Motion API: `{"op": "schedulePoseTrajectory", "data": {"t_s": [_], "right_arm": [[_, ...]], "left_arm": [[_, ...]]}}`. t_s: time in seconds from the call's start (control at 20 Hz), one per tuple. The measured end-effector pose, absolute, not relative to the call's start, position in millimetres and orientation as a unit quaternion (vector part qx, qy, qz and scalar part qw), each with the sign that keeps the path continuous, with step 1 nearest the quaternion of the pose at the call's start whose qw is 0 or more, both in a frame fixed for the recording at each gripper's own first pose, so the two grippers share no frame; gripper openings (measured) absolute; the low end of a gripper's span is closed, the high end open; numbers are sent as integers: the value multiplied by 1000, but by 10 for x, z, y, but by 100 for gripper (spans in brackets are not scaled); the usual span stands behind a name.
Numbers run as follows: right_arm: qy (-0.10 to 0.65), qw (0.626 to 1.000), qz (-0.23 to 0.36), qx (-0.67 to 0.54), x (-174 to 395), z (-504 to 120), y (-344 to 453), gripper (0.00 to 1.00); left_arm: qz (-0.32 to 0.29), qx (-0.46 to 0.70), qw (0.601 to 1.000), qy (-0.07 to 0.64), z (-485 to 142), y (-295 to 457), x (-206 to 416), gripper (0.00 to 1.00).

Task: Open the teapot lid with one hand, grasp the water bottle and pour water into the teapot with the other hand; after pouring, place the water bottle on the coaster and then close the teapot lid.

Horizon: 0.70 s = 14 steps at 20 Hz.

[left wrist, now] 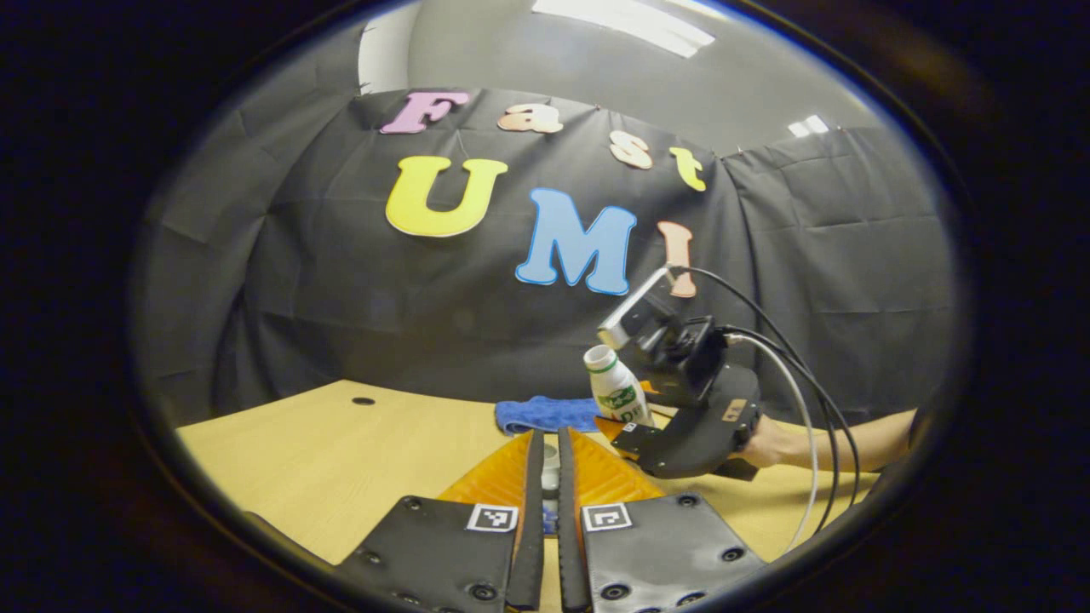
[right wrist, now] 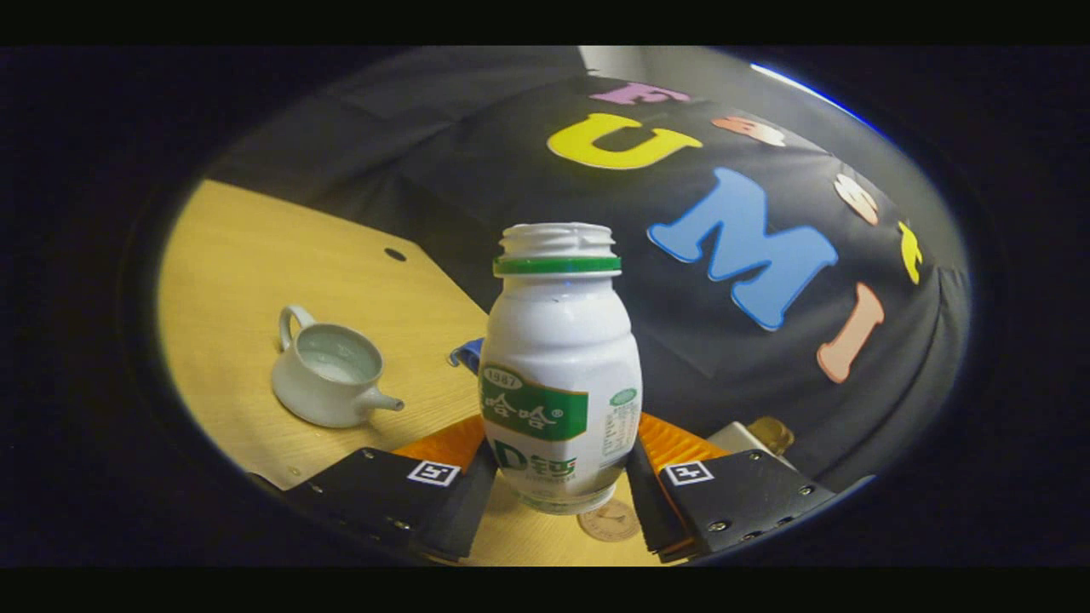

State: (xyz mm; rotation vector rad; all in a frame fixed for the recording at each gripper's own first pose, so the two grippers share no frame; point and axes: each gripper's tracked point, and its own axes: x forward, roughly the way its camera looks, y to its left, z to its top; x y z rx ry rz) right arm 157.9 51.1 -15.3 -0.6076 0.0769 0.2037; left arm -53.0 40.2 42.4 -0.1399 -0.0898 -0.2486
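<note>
The white water bottle, green-ringed at the neck and uncapped, is held between my right gripper's fingers. A round brown coaster shows just below its base. The pale teapot stands lidless on the table to the left, spout toward the bottle. In the left gripper view my left gripper is shut on a small pale piece, the teapot lid, over an orange mat. Farther right, the right gripper holds the bottle tilted slightly left.
A blue cloth lies behind the orange mat on the wooden table. A hand and cables trail from the right gripper. A small amber and white object sits at the right.
</note>
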Motion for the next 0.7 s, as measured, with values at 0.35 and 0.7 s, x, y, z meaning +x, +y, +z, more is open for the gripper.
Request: {"op": "schedulePoseTrajectory", "data": {"t_s": [0.35, 0.7], "right_arm": [[62, 989, 113, -78, 1409, 60, 49, 72], [65, 993, 99, -13, 1395, 81, -362, 72]], "left_arm": [[-134, -65, 989, -26, 528, 255, 298, 14], [-110, -15, 994, -5, 268, 162, 1060, 14]]}}
